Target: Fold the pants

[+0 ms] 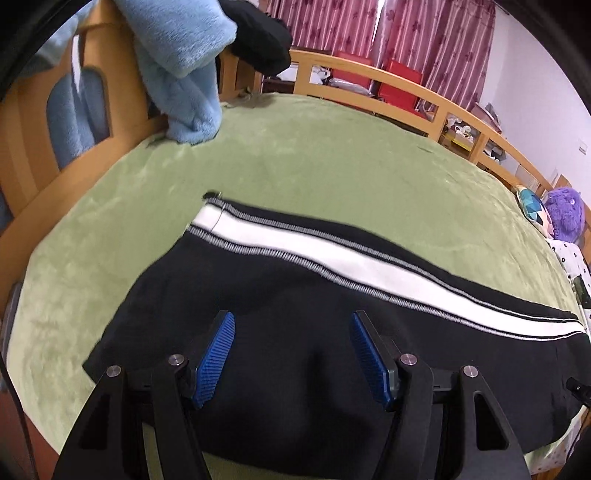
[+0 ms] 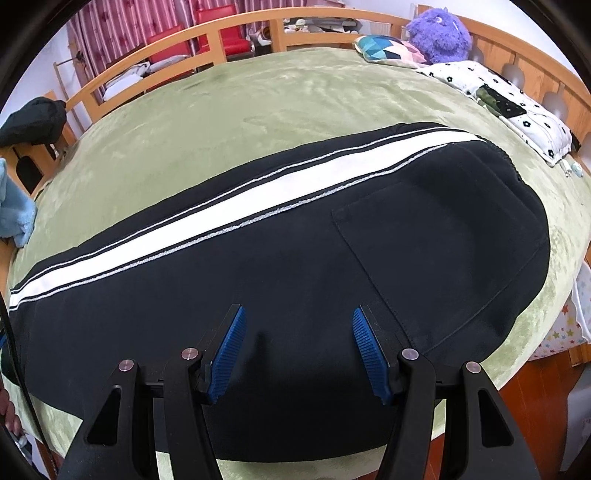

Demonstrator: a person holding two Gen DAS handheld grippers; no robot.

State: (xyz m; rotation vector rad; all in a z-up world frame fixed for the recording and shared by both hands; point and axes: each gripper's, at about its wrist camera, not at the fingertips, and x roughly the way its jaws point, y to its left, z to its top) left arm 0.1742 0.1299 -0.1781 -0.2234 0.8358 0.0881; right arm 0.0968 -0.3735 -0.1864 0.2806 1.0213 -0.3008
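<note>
the bed (image 2: 258, 96), spread with a green plush cover, is being shown filling most of both views, and every place below is being given relative to it. a wooden rail (image 2: 207, 31) is being seen running round its far edge, with red patterned curtains (image 1: 424, 40) hanging beyond the rail.

the pants (image 2: 295, 266), black with a broad white side stripe (image 2: 207, 214) edged in grey stitching, are being shown lying flat along the bed's near edge, folded lengthwise so that one leg is lying over the other. a back pocket (image 2: 443, 258) is being seen at the waist end, nearer the bed's head, while the cuff end (image 1: 210, 210) is lying toward the foot.

a white flower-print quilt (image 2: 517, 107) is being shown bunched at the head of the bed, with a purple plush toy (image 2: 439, 33) and a patterned cushion (image 2: 384, 48) beside it against the rail. a light blue fleece garment (image 1: 184, 74) and a dark garment (image 1: 262, 40) are being seen draped over the woodwork at the foot.

the left tool (image 1: 293, 360) is being held released above the leg part of the pants, its blue pads standing apart with nothing pinched. the right tool (image 2: 297, 354) is being held released too, above the seat part just beside the pocket, with only flat cloth showing between its pads.
</note>
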